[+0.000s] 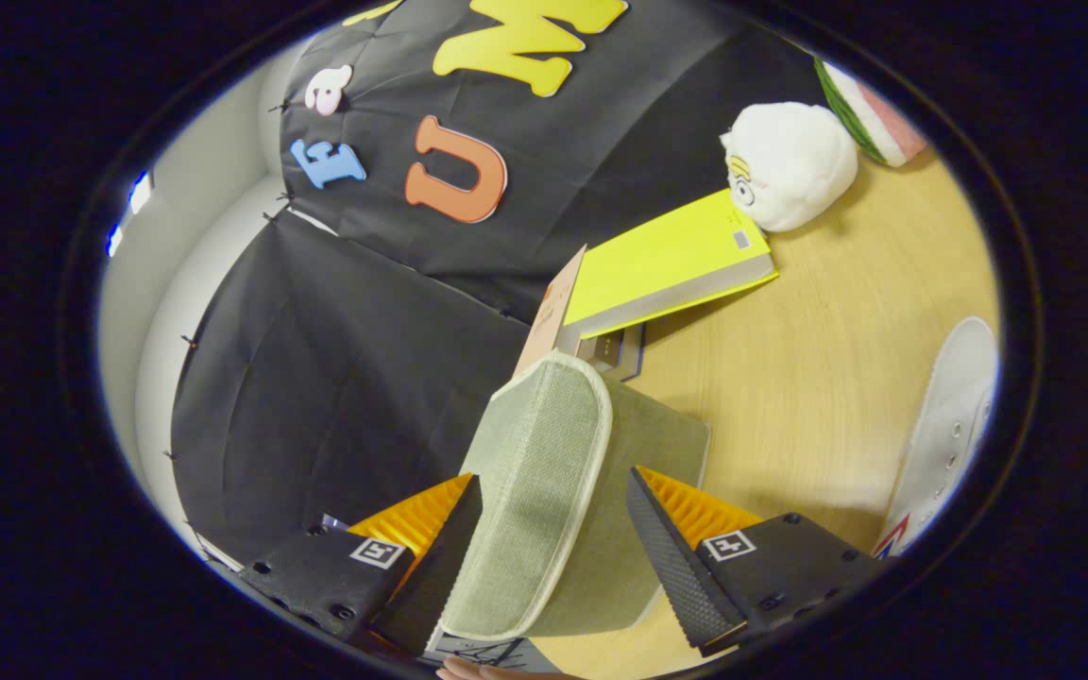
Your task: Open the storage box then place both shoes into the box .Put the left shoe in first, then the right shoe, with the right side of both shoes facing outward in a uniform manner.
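The hand-held gripper (553, 529) is wide open, w/ the green fabric lid (535, 491) of the storage box raised btw. its fingers; the left finger seems to touch it, the right is apart. One white shoe (945, 434) lies on the tabletop (818, 378) to the right, near a yellow book (662, 260) and a white plush toy (790, 165).

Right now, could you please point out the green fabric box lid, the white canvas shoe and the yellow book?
green fabric box lid (544, 472): gripper view, woven panel.
white canvas shoe (955, 425): gripper view, eyelet side.
yellow book (667, 255): gripper view, cover.
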A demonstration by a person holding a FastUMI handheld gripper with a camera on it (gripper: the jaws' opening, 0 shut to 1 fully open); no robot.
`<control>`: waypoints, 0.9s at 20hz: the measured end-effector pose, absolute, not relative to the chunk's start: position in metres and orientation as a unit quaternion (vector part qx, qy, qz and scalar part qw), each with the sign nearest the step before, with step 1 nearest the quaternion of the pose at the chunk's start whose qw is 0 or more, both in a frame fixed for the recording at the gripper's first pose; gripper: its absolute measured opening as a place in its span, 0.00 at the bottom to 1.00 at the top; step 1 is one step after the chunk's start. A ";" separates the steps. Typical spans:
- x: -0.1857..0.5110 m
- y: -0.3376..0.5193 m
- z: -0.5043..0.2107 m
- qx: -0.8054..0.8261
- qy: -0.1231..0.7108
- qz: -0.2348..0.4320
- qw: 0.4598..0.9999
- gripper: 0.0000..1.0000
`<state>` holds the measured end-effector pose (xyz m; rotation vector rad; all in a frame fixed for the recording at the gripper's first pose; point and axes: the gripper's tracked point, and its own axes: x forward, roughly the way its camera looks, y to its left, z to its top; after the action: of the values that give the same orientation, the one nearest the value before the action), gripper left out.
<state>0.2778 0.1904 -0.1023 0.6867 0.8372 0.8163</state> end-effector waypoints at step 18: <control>0.273 0.199 -0.074 0.282 0.438 0.323 0.791 0.37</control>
<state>0.2730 0.1992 -0.0737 0.6068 0.9421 0.6944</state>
